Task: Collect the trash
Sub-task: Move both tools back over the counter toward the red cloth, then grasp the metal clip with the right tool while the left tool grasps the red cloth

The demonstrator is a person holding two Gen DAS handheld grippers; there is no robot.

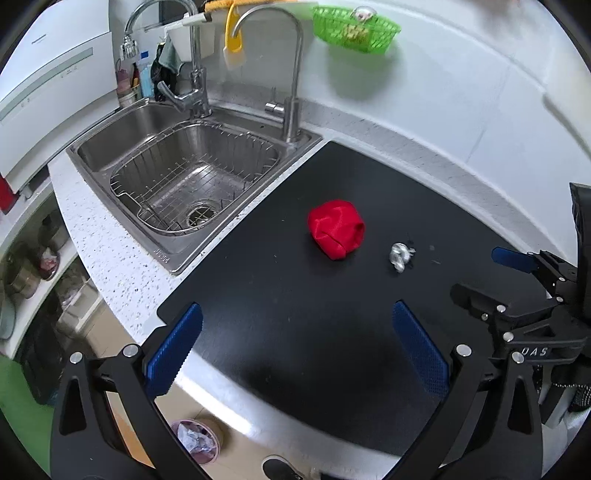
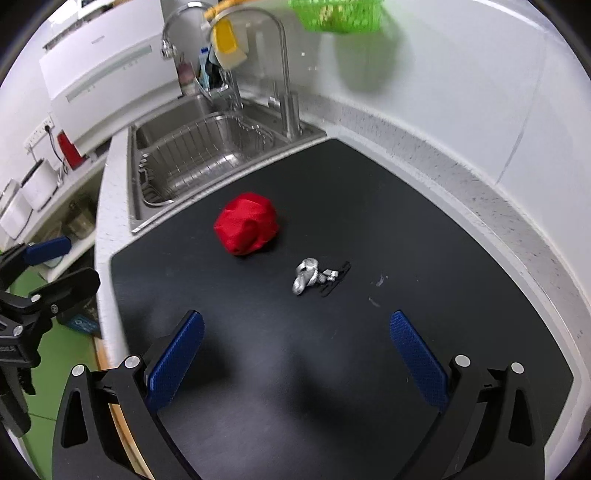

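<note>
Black matting (image 1: 295, 295) covers the worktop beside the steel sink (image 1: 177, 177). From my left tongs (image 1: 297, 347), spread wide and holding nothing, the red wad (image 1: 336, 229) lies mid-mat, the foil scrap (image 1: 400, 255) just right of it, toward my right tongs (image 1: 513, 258).

From my right tongs (image 2: 297, 350), also spread and empty, the red wad (image 2: 246, 223) sits nearer the mat's sink edge, the foil scrap (image 2: 306, 280) near it, touching some black bits (image 2: 336, 280).

Likely home kitchen, steel sink (image 1: 122, 133), faucets (image 1: 284, 74), countertop (image 1: 110, 258)

light: bright, even, overhead | shadows: soft on matte black rectangular mat (image 2: 369, 206) | blur: hanging green plastic basket (image 2: 336, 14) | edges: fisheye-bent, vignetted
</note>
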